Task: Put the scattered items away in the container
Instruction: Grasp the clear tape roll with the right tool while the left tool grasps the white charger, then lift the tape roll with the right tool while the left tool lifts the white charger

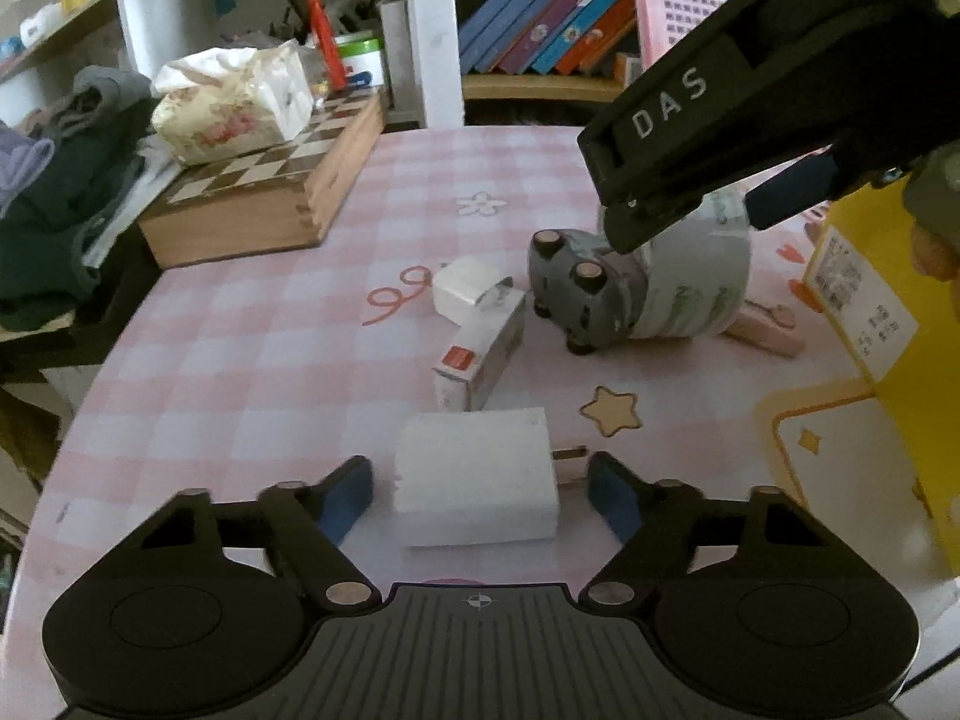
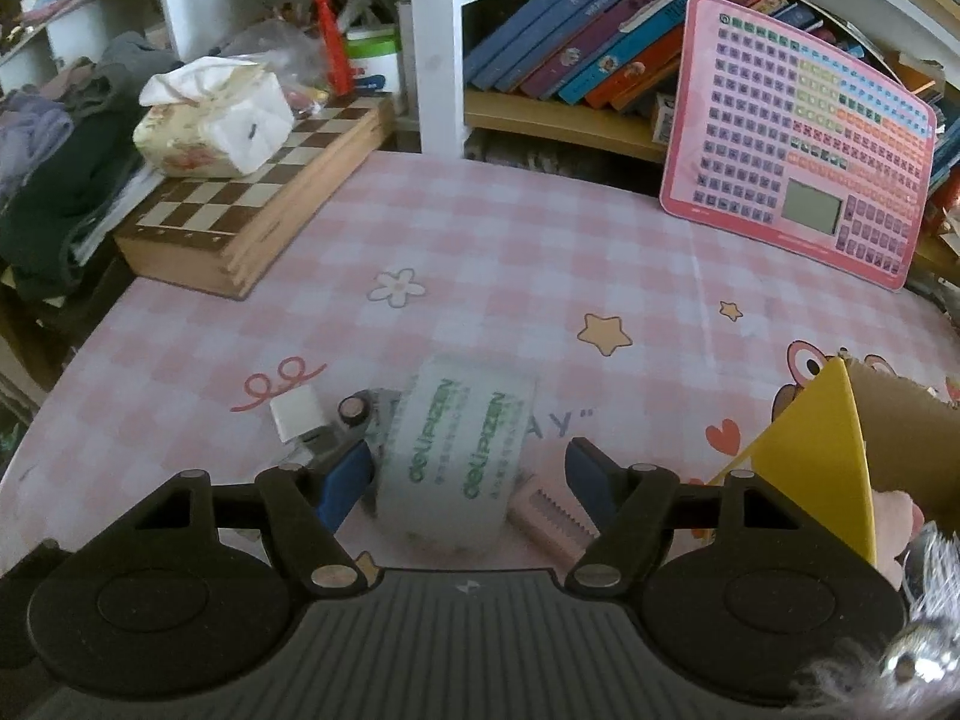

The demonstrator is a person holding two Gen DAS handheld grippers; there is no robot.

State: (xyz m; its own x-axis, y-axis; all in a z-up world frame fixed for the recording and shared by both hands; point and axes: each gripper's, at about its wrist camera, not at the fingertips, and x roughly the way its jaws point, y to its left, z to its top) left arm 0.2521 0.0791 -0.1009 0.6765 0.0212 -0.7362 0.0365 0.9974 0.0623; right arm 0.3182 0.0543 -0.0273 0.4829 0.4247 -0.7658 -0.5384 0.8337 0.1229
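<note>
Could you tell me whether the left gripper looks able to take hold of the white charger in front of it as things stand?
Probably yes. The white charger lies flat between the left gripper's open fingers, with a gap on either side and nothing over it; the small carton sits further away.

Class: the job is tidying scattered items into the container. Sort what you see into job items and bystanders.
Job: white charger, tape roll, toy car, small carton, pink comb, yellow box.
Bystanders: chessboard, tissue pack, books, pink keypad toy.

Glossy tape roll (image 2: 456, 450); wooden chessboard box (image 1: 264, 192); tablecloth (image 1: 252, 348) perhaps vinyl.
</note>
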